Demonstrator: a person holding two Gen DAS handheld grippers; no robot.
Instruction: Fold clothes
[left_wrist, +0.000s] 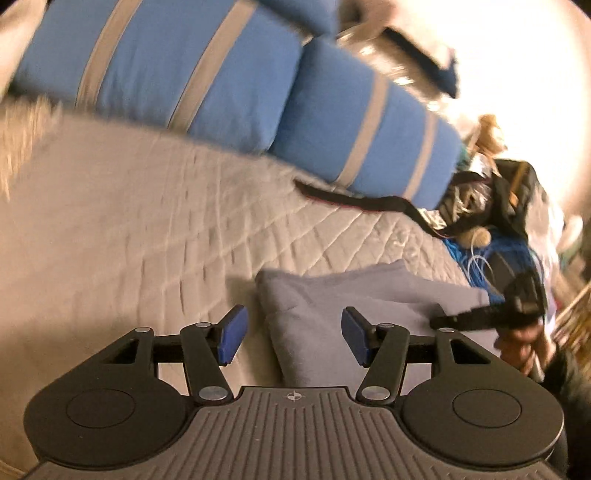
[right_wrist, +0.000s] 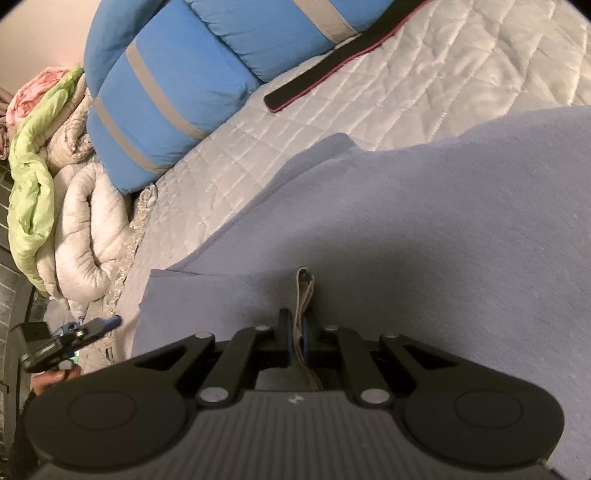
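A grey garment (left_wrist: 332, 306) lies partly folded on the quilted bed (left_wrist: 147, 221). My left gripper (left_wrist: 291, 338) is open and empty, hovering just above the garment's near left corner. In the right wrist view the same grey garment (right_wrist: 406, 221) fills the frame. My right gripper (right_wrist: 297, 341) is shut on a beige strip (right_wrist: 304, 291) at the garment's edge, which sticks up between the pads. The right gripper (left_wrist: 491, 314) also shows in the left wrist view at the garment's right side. The left gripper (right_wrist: 74, 338) shows at the lower left of the right wrist view.
Blue pillows with grey stripes (left_wrist: 184, 74) (right_wrist: 166, 92) lie along the head of the bed. A black strap (left_wrist: 362, 201) (right_wrist: 325, 66) lies in front of them. A pile of bedding (right_wrist: 55, 184) sits beside the bed. Clutter (left_wrist: 498, 206) sits past the bed's right edge.
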